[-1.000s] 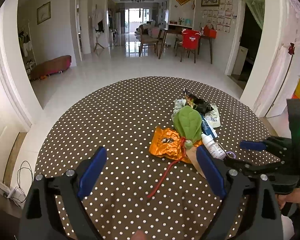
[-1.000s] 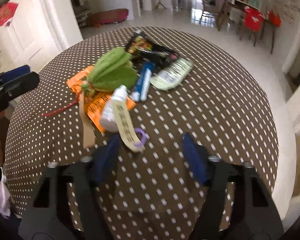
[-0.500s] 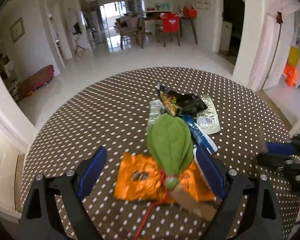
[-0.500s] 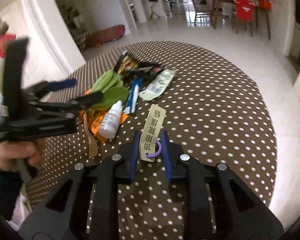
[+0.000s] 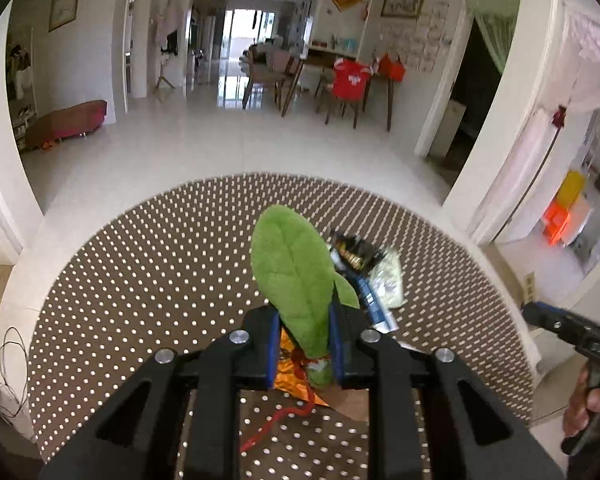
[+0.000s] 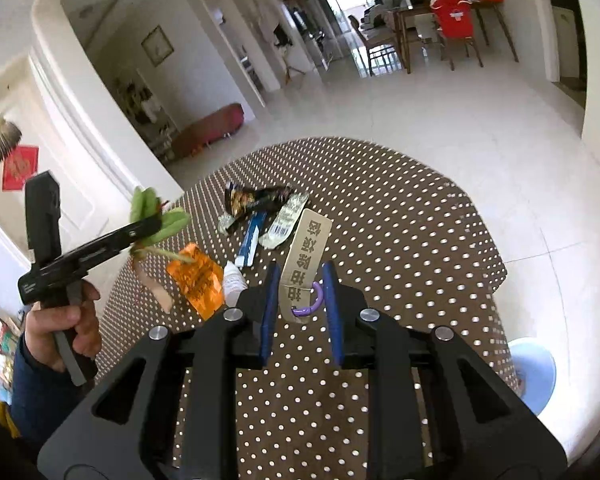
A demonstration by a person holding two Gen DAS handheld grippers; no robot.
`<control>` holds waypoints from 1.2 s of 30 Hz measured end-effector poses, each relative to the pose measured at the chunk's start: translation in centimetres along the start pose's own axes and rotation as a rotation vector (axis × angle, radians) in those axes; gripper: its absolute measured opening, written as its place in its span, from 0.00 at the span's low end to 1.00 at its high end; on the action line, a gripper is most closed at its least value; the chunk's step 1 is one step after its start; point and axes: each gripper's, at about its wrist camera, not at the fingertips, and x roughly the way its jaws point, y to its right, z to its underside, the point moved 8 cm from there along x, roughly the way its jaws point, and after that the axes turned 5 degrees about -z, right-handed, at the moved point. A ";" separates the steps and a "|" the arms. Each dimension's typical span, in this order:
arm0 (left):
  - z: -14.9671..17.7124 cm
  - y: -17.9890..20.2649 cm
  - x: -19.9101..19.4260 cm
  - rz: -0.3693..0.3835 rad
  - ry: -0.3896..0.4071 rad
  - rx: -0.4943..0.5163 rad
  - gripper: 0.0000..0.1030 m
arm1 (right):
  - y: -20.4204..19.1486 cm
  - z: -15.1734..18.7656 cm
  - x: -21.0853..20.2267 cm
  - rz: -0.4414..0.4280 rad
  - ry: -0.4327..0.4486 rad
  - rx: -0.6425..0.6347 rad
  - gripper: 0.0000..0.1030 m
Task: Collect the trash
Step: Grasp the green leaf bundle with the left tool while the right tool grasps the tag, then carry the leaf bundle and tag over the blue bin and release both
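My left gripper (image 5: 305,344) is clamped on the green plush leaf (image 5: 292,276), held above the polka-dot table (image 5: 140,272) with its long axis pointing away from me. My right gripper (image 6: 299,300) pinches a beige tag with a purple ring (image 6: 305,268). A blue bin (image 6: 534,376) sits on the floor off the table's near-right edge, nearest my right hand, so that load should go first.

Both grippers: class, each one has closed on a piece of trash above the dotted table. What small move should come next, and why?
Probably carry both pieces clear of the table. The left gripper pinches the green leaf toy, already lifted; the right gripper grips the paper tag. No bin is clearly visible, though a light blue round object sits beyond the table's right edge.
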 end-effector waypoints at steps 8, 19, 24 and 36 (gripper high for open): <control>-1.4 6.9 -2.8 0.106 0.062 0.055 0.19 | 4.6 -0.6 -5.2 0.039 0.069 0.050 0.21; 1.8 26.6 -0.3 0.345 -0.019 0.219 0.19 | 18.1 1.6 -15.4 0.205 0.186 0.283 0.21; 6.0 35.7 3.5 0.422 -0.156 0.319 0.19 | 25.6 5.2 -16.8 0.279 0.163 0.448 0.21; 14.1 45.5 13.6 0.383 -0.373 0.493 0.87 | 35.0 11.0 -18.0 0.420 0.174 0.726 0.87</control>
